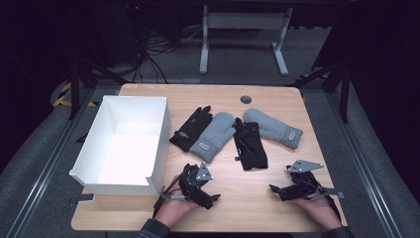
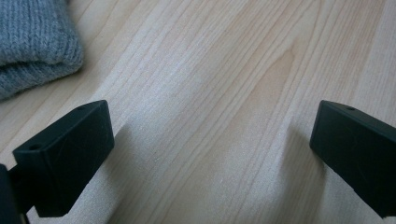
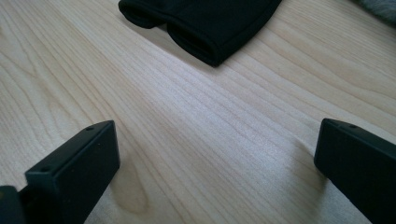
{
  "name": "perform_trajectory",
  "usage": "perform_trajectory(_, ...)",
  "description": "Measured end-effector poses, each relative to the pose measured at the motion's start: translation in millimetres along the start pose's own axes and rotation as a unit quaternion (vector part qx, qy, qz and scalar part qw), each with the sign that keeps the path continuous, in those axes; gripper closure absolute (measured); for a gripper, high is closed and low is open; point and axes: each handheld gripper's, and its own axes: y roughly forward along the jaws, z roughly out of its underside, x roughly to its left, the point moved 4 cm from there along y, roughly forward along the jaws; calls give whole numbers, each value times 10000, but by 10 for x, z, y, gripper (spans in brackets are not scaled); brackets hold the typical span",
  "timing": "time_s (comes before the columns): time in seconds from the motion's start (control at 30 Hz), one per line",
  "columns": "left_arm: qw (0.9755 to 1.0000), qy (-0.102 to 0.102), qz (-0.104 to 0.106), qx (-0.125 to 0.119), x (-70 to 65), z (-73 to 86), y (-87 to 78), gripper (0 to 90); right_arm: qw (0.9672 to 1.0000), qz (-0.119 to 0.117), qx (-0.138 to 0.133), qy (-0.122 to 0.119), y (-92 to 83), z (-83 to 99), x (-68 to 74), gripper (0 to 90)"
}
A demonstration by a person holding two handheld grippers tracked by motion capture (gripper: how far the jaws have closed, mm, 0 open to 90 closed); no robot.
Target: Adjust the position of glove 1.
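- Wooden table (image 1: 257, 198) stands in a dark room, with cables and a desk frame on the grey floor at 12 o'clock.
- White box (image 1: 159, 148), open-topped, sits at 9 o'clock on the table.
- Four gloves lie in a row at the table's middle: a black glove (image 1: 192, 128), a grey mitten (image 1: 214, 136) touching it, a second black glove (image 1: 249, 144), and a second grey mitten (image 1: 274, 127) at 2 o'clock.
- Left gripper (image 1: 197, 184) rests at 7 o'clock, jaws spread wide with nothing between them; in the left gripper view the grey mitten's cuff (image 2: 35, 42) lies at 10 o'clock, near the jaws but apart.
- Right gripper (image 1: 294, 187) rests at 5 o'clock, jaws equally wide and empty; in the right gripper view the second black glove's cuff (image 3: 205, 23) lies at 12 o'clock, apart from the jaws.
- Step in hand, as I judge it: the start, both grippers waiting, no glove lifted, the box seemingly empty.
- Next move likely calls for reaching forward to the nearest cuff, closing on the fabric, then carrying it toward the box.
- Small light tags show on both mittens' cuffs; their writing is too small to read.
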Motion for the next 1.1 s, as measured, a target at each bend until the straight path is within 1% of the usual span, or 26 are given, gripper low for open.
perform_trajectory(0.27, 10000, 23, -9, 51, 4, -8, -1, 2, 10000, -2, 4, 6, 0, 0, 1, 5)
perform_trajectory(0.33, 10000, -8, -14, 61, 3, -11, -1, 4, 10000, -17, 2, -17, 3, -3, -4, 5)
perform_trajectory(0.37, 9999, -78, -30, 120, 2, -9, -11, 4, 10000, -20, 6, -15, 6, -6, -4, 4)
perform_trajectory(0.43, 9999, -60, -58, 125, 11, -14, -17, 18, 10000, -15, 5, -15, 9, -8, -5, 3)
perform_trajectory(0.47, 9998, -113, -72, 163, 18, -17, -27, 20, 10000, -16, 4, -21, 11, -10, -5, 3)
perform_trajectory(0.5, 9997, -186, -60, 164, 32, -26, -39, 20, 10000, -14, 6, -24, 12, -11, -5, 3)
perform_trajectory(0.6, 9996, -229, -74, 129, 42, -44, -62, 20, 10000, -14, 7, -25, 12, -11, -5, 3)
perform_trajectory(0.7, 9994, -281, -146, 102, 57, -93, -102, 22, 10000, -18, 4, -23, 12, -11, -5, 3)
perform_trajectory(0.83, 9993, -319, -165, 65, 78, -143, -118, 23, 10000, -14, 5, -24, 12, -11, -5, 3)
perform_trajectory(0.93, 9993, -319, -199, 69, 94, -187, -122, 22, 10000, -18, 4, -23, 12, -12, -5, 3)
perform_trajectory(1.03, 9991, -279, -302, 91, 112, -237, -136, 23, 10000, -18, 4, -23, 13, -12, -5, 3)
perform_trajectory(1.07, 9991, -270, -307, 99, 122, -253, -138, 23, 10000, -18, 5, -23, 13, -12, -5, 3)
perform_trajectory(1.1, 9990, -302, -317, 74, 134, -272, -141, 23, 10000, -18, 4, -23, 13, -12, -5, 3)
